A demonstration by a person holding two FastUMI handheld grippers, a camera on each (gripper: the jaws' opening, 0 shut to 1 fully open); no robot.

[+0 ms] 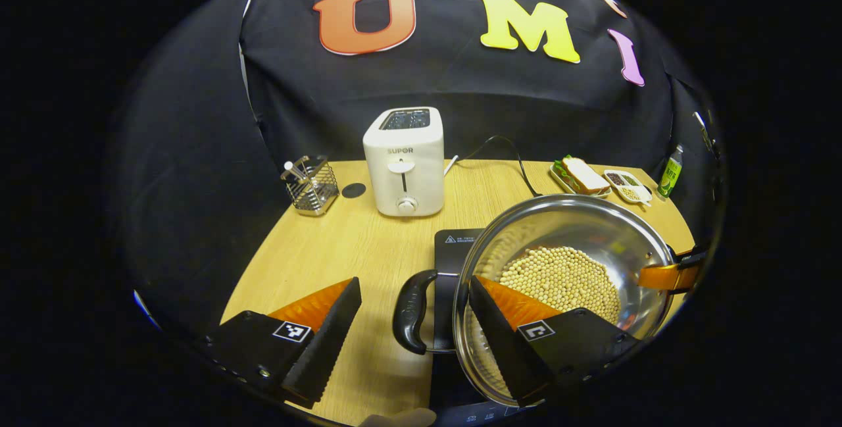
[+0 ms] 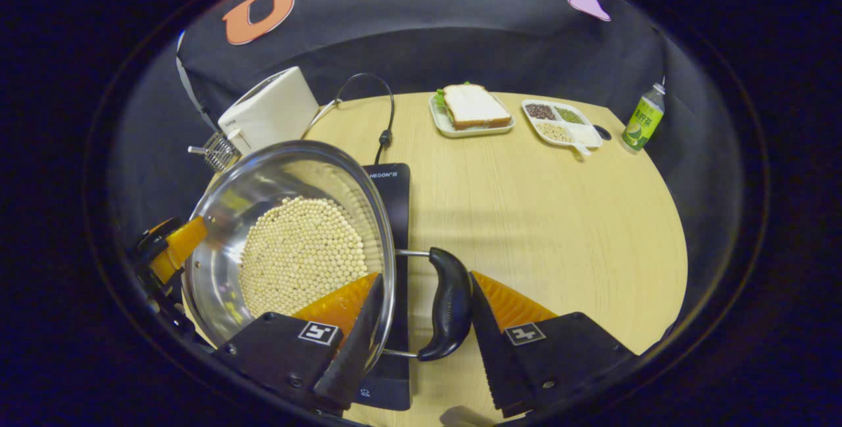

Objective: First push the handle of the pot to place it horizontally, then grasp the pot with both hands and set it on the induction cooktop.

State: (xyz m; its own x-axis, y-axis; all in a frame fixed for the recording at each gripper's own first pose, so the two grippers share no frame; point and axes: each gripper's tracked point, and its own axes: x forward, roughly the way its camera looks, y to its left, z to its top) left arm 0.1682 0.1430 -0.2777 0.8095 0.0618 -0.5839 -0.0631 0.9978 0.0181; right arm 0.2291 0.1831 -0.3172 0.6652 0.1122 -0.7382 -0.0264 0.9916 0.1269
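A steel pot (image 1: 592, 229) holding pale beans rests over the black induction cooktop (image 1: 454, 243). My left gripper (image 1: 414, 282) is open: one finger is inside the pot, the other stands on the table side, clear of the black left handle (image 1: 413, 312). In the right gripper view the pot (image 2: 223, 216) lies left, over the cooktop (image 2: 395, 210). My right gripper (image 2: 424, 276) clamps the black right handle (image 2: 450, 302), one finger against the pot's inner wall, the other touching the handle's outside. The right gripper (image 1: 668, 276) also appears at the pot's far rim, as does the left gripper (image 2: 171, 243).
A white toaster (image 1: 403, 160) and a wire utensil holder (image 1: 310, 185) stand at the back left. A sandwich tray (image 2: 470, 111), a divided dish of grains (image 2: 559, 121) and a green bottle (image 2: 643, 118) line the back right. The cooktop's cable (image 2: 385, 111) runs rearward.
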